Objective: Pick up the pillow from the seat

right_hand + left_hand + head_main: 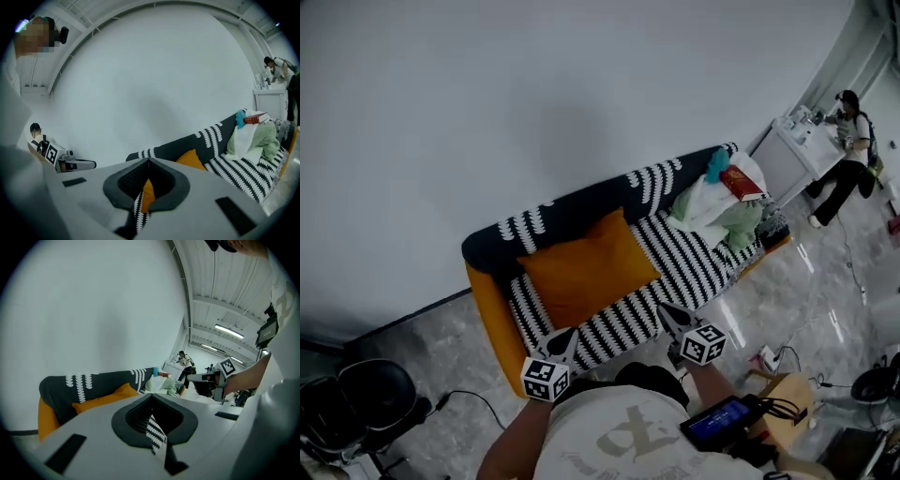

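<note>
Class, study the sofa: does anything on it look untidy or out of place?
Yes: a crumpled heap of pale fabric is piled at the right end of the sofa, with a red book perched on top. The orange pillow looks tidy.

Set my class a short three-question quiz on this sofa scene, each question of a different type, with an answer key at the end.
1. True or false: the orange pillow rests on the striped seat, and neither gripper touches it.
2. Multiple choice: what lies at the right end of the sofa in the head view? A) a pile of clothes with a red book on top; B) a laptop; C) a second orange pillow.
3. Fill in: the jaws of the left gripper and the right gripper are both ___.
Key: 1 true; 2 A; 3 shut.
</note>
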Tool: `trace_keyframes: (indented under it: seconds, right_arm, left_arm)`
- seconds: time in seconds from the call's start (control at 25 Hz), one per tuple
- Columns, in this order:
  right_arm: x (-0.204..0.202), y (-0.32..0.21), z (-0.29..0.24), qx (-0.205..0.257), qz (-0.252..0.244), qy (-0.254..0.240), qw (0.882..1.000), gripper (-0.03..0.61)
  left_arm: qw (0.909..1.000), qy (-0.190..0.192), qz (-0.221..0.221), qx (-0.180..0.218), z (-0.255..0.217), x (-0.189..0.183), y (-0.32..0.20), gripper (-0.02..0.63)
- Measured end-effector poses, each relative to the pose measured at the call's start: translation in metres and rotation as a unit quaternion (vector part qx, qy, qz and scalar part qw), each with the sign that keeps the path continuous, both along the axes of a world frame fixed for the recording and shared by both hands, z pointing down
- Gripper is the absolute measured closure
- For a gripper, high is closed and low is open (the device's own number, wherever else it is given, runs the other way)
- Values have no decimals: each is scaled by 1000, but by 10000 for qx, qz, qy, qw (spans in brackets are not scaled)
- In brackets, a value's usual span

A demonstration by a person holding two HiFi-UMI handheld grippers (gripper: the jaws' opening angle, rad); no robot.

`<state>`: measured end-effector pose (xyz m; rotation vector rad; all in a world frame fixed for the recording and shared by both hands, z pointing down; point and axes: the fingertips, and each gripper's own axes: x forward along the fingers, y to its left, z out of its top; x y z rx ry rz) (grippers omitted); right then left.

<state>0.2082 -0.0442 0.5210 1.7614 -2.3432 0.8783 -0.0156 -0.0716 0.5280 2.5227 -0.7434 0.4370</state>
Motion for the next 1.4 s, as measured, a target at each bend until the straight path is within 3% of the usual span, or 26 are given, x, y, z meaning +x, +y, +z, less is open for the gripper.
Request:
trace_keyframes:
  seconds: [0.32,0.48,0.68,0.84,0.96,1.4]
  right_arm:
    - [18,-29,55,-396,-611,-117,9973,565]
    - [12,-56,67,-499,-1013,-39,9936,565]
    - [51,-102,101,-744,-1597,35,9844,565]
    - [70,-130,125,-895,-1803,61,9795,565]
    - [78,-145,141,-1007,-1898,86,9766,565]
    - [97,-186,209,-1480,-2178,285,9643,565]
  left_arm:
    - [9977,-188,-469,-451,42,21,3,603]
    - [9939,-185,-867,-661,53,10,-16,604]
    - [9807,-259,-1523,-1202,88,29,-46,603]
    - [9709,-472,-2008,-1220,104,26,-65,604]
    - [9701,-648,-2042,-1138,110,34,-69,604]
    - [9580,-742,-2298,-1546,171,67,-79,603]
